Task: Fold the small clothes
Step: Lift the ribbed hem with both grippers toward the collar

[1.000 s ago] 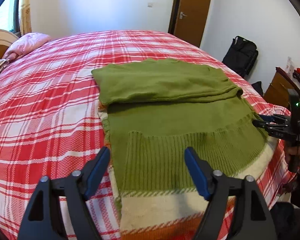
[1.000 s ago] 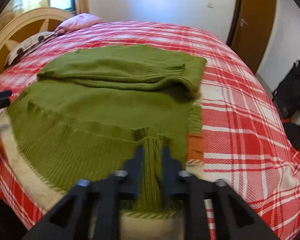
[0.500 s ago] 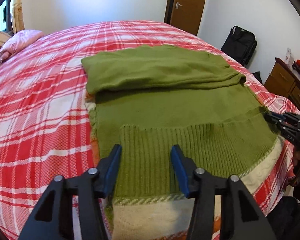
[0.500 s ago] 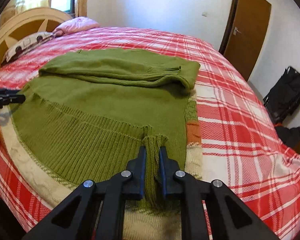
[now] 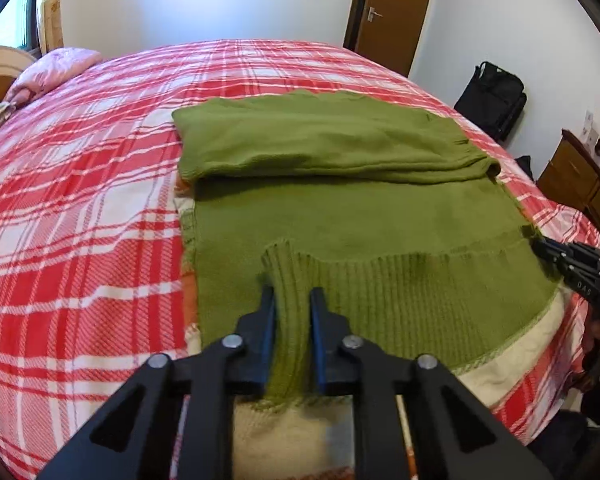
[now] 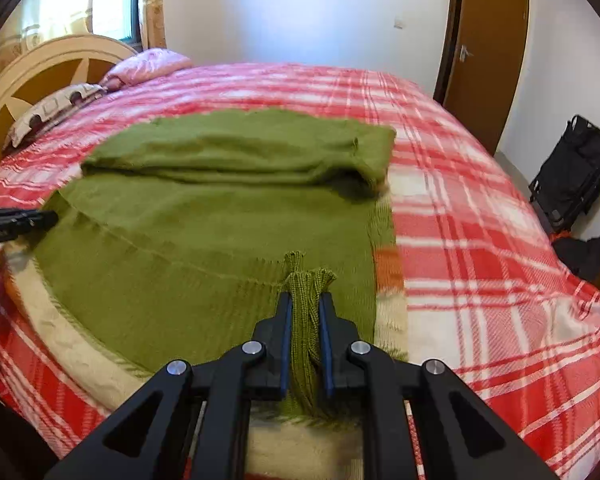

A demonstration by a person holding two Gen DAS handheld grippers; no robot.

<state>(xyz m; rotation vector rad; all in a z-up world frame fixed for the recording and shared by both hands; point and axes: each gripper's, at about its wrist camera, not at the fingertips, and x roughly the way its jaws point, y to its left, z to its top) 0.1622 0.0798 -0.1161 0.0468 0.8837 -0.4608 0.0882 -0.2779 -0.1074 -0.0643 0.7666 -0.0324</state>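
A green knit sweater (image 5: 340,208) lies flat on the red plaid bed (image 5: 80,200), its upper part folded over itself at the far side. My left gripper (image 5: 292,294) is closing its jaws on the near left part of the ribbed hem (image 5: 400,292), and the blue pads press a pinched ridge of it. At the hem's other end my right gripper (image 6: 306,298) is shut on a bunched fold of the sweater (image 6: 204,224). Each gripper shows at the edge of the other's view: the right gripper (image 5: 572,268), the left gripper (image 6: 16,222). A cream and orange band (image 5: 520,356) shows under the hem.
A pink pillow (image 5: 52,72) and a curved headboard (image 6: 40,72) are at the bed's far end. A black bag (image 5: 492,100) stands on the floor by the wall, a wooden dresser (image 5: 572,176) near it, and a brown door (image 5: 396,8) beyond the bed.
My left gripper's jaws went from wide open around the hem to pinching it into a ridge. The right gripper kept its grip and shifted slightly.
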